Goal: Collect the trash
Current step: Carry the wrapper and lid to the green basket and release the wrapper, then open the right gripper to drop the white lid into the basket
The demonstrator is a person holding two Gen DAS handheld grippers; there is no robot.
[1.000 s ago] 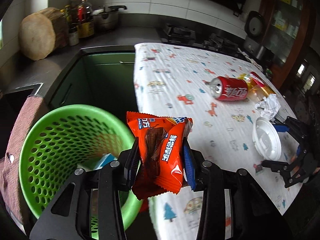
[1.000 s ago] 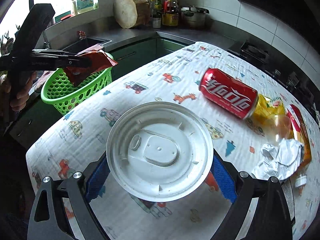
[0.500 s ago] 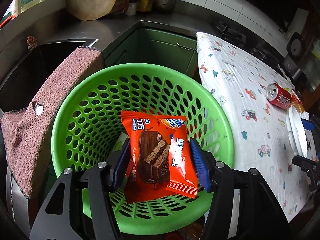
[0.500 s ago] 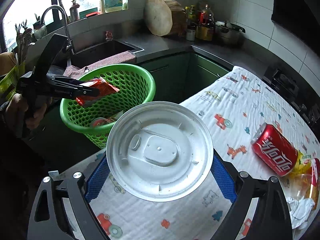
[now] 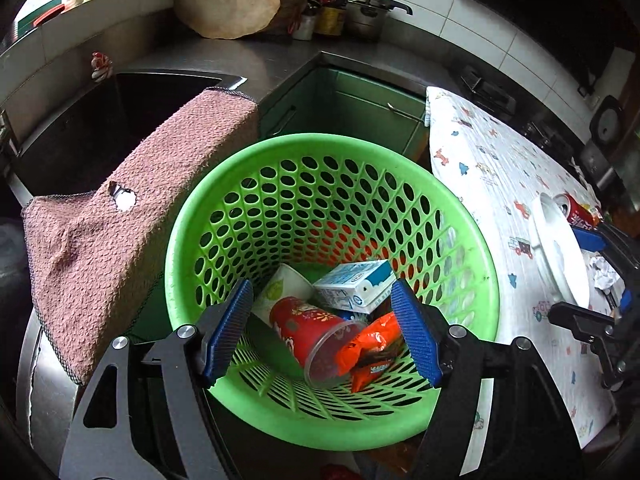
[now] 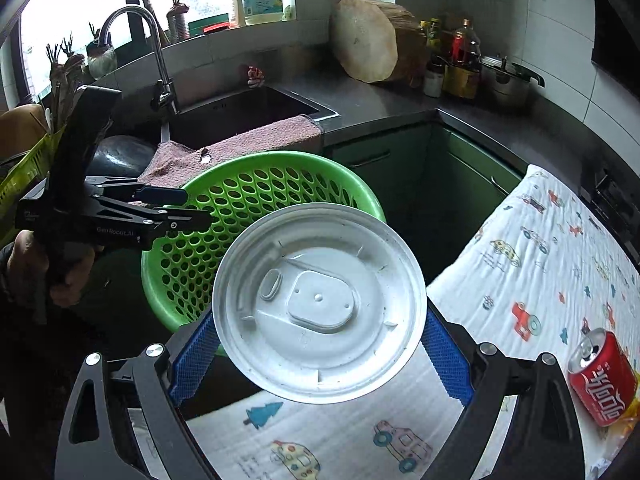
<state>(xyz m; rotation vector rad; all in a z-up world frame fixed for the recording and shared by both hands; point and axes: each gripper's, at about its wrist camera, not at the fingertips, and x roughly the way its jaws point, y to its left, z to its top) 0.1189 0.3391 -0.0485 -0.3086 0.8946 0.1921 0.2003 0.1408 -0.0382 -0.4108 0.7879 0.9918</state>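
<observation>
Both grippers are seen near the green basket (image 5: 332, 152). The left gripper (image 5: 326, 330) is held above the basket mouth with its jaws apart; they have just been opening, and nothing is gripped between the blue pads (image 5: 230, 330). The orange wrapper (image 5: 372, 340) is seen lying at the bottom of the basket, beside a red cup (image 5: 310, 332) on its side, a white-and-blue carton (image 5: 354, 286) and a white paper cup (image 5: 280, 288). The right gripper (image 6: 320, 354) is clamped on a round white lid (image 6: 318, 302), which is pinched at its rim between the pads and tilted toward the camera. In the right wrist view the lid is held partly in front of the basket's near rim and above the edge of the table (image 6: 520, 280), which is covered by a white cloth printed with cars and trees. A red can (image 6: 602, 382) is seen lying on its side on that cloth, well apart from the basket. In the same view the left gripper (image 6: 176, 206) is seen at the basket's left rim, gripped by a hand (image 6: 40, 268). A pink towel (image 5: 120, 232) is draped over the sink (image 5: 100, 120) edge just beside the basket. A round wooden block (image 6: 366, 40), bottles (image 6: 460, 60) and a pot (image 6: 508, 76) are seen on the counter behind.
</observation>
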